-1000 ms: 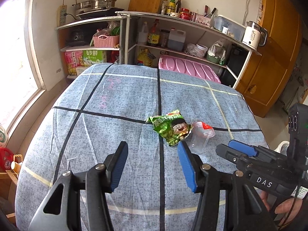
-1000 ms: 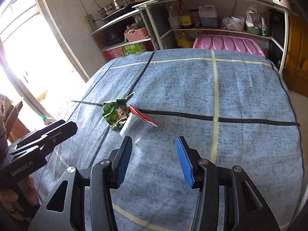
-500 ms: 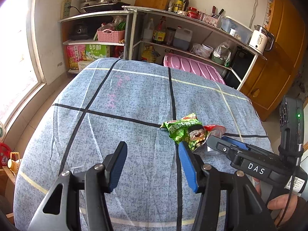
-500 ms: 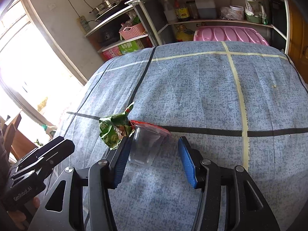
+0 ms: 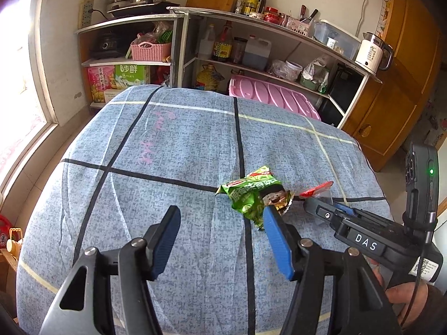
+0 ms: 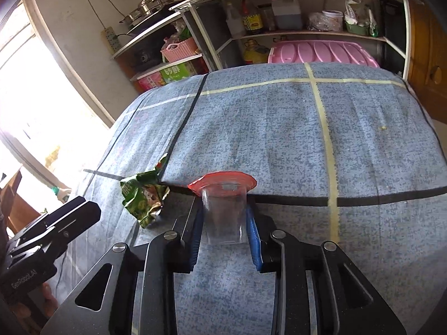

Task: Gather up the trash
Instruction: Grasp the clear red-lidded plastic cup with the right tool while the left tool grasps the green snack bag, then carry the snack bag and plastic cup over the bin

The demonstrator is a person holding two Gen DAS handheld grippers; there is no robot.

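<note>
A clear plastic cup (image 6: 223, 217) with a peeled red foil lid (image 6: 222, 182) sits between the blue pads of my right gripper (image 6: 223, 209), which is shut on it just above the blue tablecloth (image 6: 279, 128). Only the red lid (image 5: 317, 189) shows in the left wrist view, beside the right gripper (image 5: 332, 209). A crumpled green snack wrapper (image 5: 254, 196) lies on the cloth left of the cup; it also shows in the right wrist view (image 6: 144, 195). My left gripper (image 5: 220, 217) is open and empty, its right pad just short of the wrapper.
Shelves (image 5: 251, 53) with bottles, a pink basket (image 5: 149, 50), boxes and a kettle (image 5: 371, 53) stand behind the table. A pink plastic lid (image 5: 273, 97) leans at the far table edge. A wooden cabinet (image 5: 396, 83) is at right, a bright window (image 6: 33, 97) at left.
My right gripper moved forward around the cup and closed on it. My left gripper moved toward the wrapper, still open.
</note>
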